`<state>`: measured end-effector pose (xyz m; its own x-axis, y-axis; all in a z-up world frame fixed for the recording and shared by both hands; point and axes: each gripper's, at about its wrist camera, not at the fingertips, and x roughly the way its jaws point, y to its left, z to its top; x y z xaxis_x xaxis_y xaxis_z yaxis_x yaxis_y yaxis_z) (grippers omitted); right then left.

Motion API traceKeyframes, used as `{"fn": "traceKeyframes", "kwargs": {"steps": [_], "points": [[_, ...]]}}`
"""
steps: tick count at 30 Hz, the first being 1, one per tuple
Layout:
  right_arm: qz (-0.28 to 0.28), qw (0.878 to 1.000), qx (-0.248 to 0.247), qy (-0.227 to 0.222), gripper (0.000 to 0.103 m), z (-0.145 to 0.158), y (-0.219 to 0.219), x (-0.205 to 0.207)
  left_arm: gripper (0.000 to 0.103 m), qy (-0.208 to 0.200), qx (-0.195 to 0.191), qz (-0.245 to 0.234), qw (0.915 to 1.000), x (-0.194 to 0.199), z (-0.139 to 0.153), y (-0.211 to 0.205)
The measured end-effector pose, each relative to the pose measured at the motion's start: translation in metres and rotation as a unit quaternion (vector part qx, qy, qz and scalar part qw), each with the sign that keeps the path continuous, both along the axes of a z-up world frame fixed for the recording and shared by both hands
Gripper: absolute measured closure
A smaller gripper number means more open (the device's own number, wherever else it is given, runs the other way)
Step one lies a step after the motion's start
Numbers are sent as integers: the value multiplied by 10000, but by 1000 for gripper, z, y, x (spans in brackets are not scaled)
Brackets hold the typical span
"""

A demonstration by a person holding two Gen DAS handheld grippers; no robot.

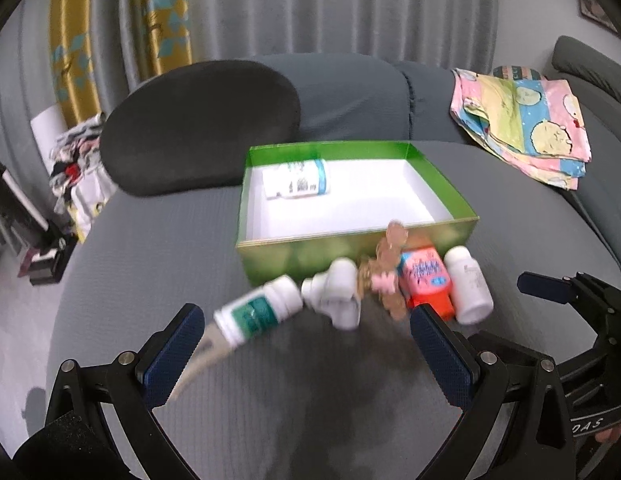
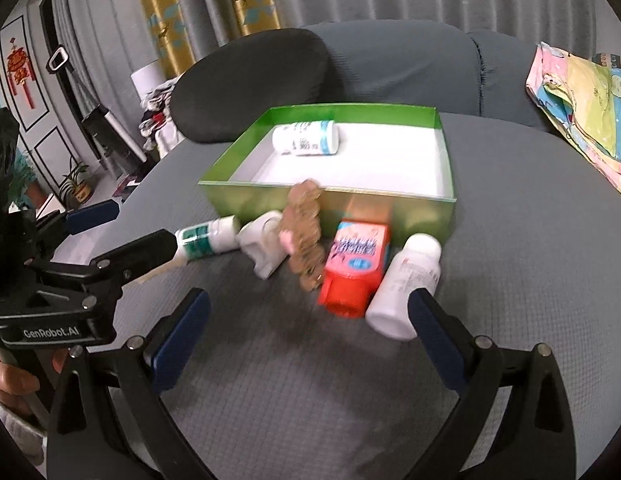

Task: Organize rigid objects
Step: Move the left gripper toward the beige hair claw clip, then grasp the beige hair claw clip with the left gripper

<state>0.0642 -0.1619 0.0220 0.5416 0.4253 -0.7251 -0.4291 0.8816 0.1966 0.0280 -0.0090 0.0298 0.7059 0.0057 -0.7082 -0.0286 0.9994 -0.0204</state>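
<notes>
A: Green card is what the box (image 1: 352, 248) is made of; it is being shown at mid-frame in both views, on the grey cushion (image 1: 158, 248). One bottle (image 1: 296, 179) is already lying inside, in the upper left corner of the white floor.

B: And what is being left outside?

A: A row just below the front wall: a green-label bottle (image 1: 257, 314), a white fitting (image 1: 336, 290), a brown figure (image 1: 388, 268), a red bottle (image 1: 426, 280) and a white bottle (image 1: 470, 290). All are packed closely; contact cannot be judged through the blur.

B: How are the tools being held?

A: The left gripper (image 1: 306, 354) is being held wide, nothing between its jaws, low in the frame beneath the green-label bottle. The right gripper (image 2: 310, 340) is also being held wide and empty, with the white bottle just beside its right pad (image 2: 436, 340).

B: What is being risked?

A: Probably a knock. The items are being crowded, so one closing finger may be driven into a neighbour. Round bottles lying on their sides may be sent rolling off the soft cushion, and the tools are working near each other.
</notes>
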Motion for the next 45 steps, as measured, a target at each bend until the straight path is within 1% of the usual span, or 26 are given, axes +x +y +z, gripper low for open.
{"fn": "traceKeyframes", "kwargs": {"steps": [3,6,10,15,17,20,23,26,30,36,41,45], "points": [[141,9999,-69,57,4,-4,7,-10,0,109,-67,116,9999,-12,-8,12],[322,9993,-118,134,4,-11,17,-20,0,234,-134,362,9990,-22,-18,34],[567,9980,-144,241,4,-19,33,-26,0,392,-254,769,9959,-36,-33,73],[891,9950,-189,402,4,-34,59,-29,0,578,-423,1087,9915,-49,-52,108],[970,9940,-172,477,4,-39,67,-29,1,637,-542,1193,9893,-52,-60,118],[1082,9918,15,676,4,-47,80,-24,1,679,-645,1274,9874,-53,-69,127],[1134,9889,301,914,4,-55,94,-17,1,712,-683,1197,9879,-51,-76,129],[1063,9853,626,1183,4,-61,106,-4,1,731,-652,1117,9889,-48,-80,132],[952,9741,1138,1705,4,-69,123,16,1,798,-621,998,9899,-39,-87,135],[1114,9679,1165,1928,5,-76,172,30,0,847,-549,725,9923,-21,-91,133],[1114,9626,1233,2139,5,-81,187,42,0,764,-494,470,9947,-9,-91,131],[1088,9610,1296,2190,8,-82,195,47,2,696,-511,207,9961,-1,-93,131]]}}
